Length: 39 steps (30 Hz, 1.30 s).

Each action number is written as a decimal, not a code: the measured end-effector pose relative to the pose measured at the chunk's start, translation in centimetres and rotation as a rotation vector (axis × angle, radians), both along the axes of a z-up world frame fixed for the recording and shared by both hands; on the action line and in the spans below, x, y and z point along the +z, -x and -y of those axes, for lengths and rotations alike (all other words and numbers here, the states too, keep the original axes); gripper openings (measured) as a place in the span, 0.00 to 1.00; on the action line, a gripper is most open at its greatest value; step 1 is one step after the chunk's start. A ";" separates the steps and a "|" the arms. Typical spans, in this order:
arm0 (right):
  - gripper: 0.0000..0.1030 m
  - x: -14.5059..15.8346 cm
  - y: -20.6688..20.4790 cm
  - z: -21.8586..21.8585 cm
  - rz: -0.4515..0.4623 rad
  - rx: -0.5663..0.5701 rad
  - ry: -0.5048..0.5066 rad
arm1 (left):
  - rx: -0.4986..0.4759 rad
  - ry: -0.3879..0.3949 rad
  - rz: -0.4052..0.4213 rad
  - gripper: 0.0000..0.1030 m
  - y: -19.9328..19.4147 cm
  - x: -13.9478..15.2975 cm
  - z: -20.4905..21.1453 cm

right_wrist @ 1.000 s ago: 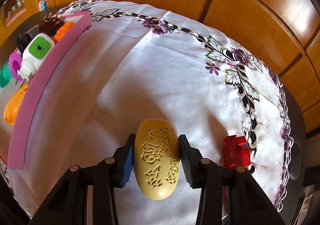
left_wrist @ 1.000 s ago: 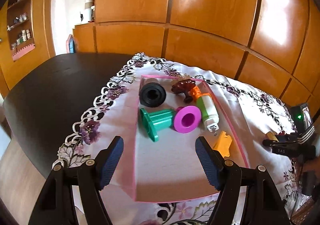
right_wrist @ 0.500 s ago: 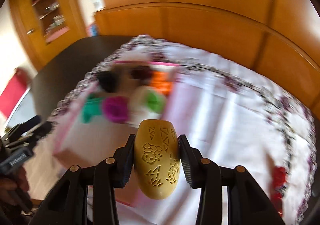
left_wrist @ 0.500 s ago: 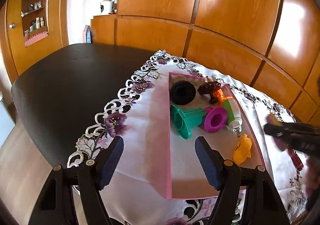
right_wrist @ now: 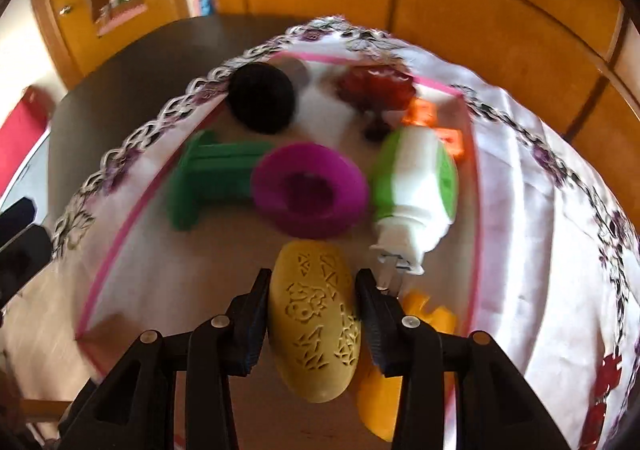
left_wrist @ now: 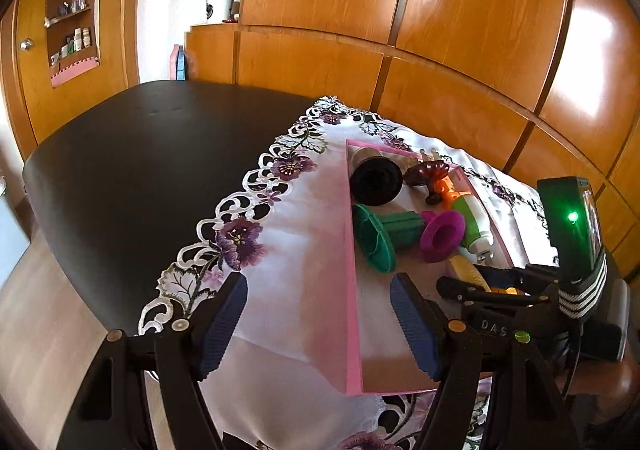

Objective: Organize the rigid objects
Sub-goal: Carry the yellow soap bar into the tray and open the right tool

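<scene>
1. Right gripper is clamped on a yellow oval piece with cut-out patterns, both pads pressed to its sides. It hangs over the near half of the pink tray; I cannot tell whether it touches the tray floor.
2. Left gripper has its jaws apart with nothing between them, parked over the near-left edge of the pink tray and the white embroidered cloth.
3. Tray contents: black spool at the far-left corner, dark red piece at the far edge, green spool on the left, magenta spool in the middle, white-and-green bottle on the right, orange piece behind the bottle, a yellow-orange piece under the right jaw.
4. Judged step: carrying the oval piece in for placement; the release is not yet done.
5. Risk: the oval is rounded and held on its sides only, so a loose or tilted grip could let it rotate or slip out.
6. Risk: its tip sits just beside the magenta spool, so lowering straight ahead could knock that spool and roll it into the green one.
7. Risk: the right jaw is over the yellow-orange piece and near the bottle nozzle, so opening there could shove either.
8. Risk: a rounded shape dropped from height could roll toward the low tray rim.
9. A red piece lies on the cloth near the table's right edge, still outside the tray.
</scene>
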State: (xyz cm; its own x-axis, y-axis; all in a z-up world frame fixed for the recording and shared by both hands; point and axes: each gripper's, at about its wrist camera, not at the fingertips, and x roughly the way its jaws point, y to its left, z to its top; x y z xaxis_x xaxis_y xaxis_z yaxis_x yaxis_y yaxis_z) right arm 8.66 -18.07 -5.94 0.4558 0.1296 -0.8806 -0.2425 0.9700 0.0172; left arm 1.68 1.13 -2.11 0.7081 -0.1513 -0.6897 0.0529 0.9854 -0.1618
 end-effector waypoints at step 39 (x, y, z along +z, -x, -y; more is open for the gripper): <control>0.45 7.8 3.8 8.9 0.195 -0.183 -0.093 | -0.099 -0.059 0.058 0.73 1.1 1.9 3.3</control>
